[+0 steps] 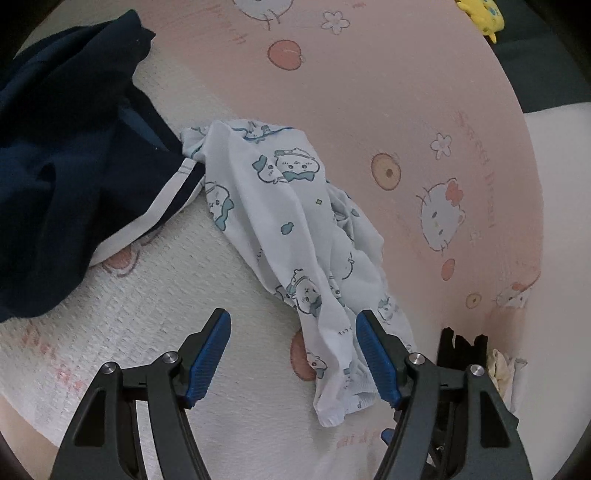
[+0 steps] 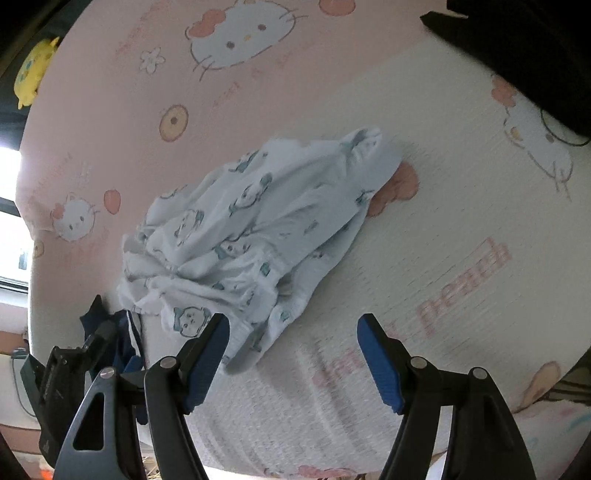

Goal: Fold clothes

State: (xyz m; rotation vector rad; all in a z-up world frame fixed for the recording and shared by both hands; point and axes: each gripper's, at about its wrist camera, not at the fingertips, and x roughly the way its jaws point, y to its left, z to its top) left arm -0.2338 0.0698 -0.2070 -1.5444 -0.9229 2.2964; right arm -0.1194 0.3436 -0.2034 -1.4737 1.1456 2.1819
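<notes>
A white garment printed with blue cartoon animals [image 1: 295, 236] is lying crumpled on a pink and white cartoon-cat bedsheet [image 1: 369, 92], stretched in the left wrist view from about 11 o'clock down toward 5 o'clock. The left gripper [image 1: 293, 321] is being held just above its lower end, jaws spread wide and nothing clamped between the blue pads [image 1: 208, 354]; the pad at 5 o'clock is overlapping the cloth's edge (contact cannot be told). A navy garment with white stripes [image 1: 66, 166] is heaped at 9 to 10 o'clock, its striped hem touching the white garment's upper corner. A yellow plush toy [image 1: 480, 14] is seen at 1 o'clock, beyond the sheet's edge.

In the right wrist view the same white garment [image 2: 240, 229] is shown near centre, bunched toward 8 o'clock. The right gripper [image 2: 293, 325] is also being held wide apart and empty, its 7 o'clock pad just beside the garment's hem. The left gripper's black body [image 2: 66, 380] is appearing at 8 o'clock.
</notes>
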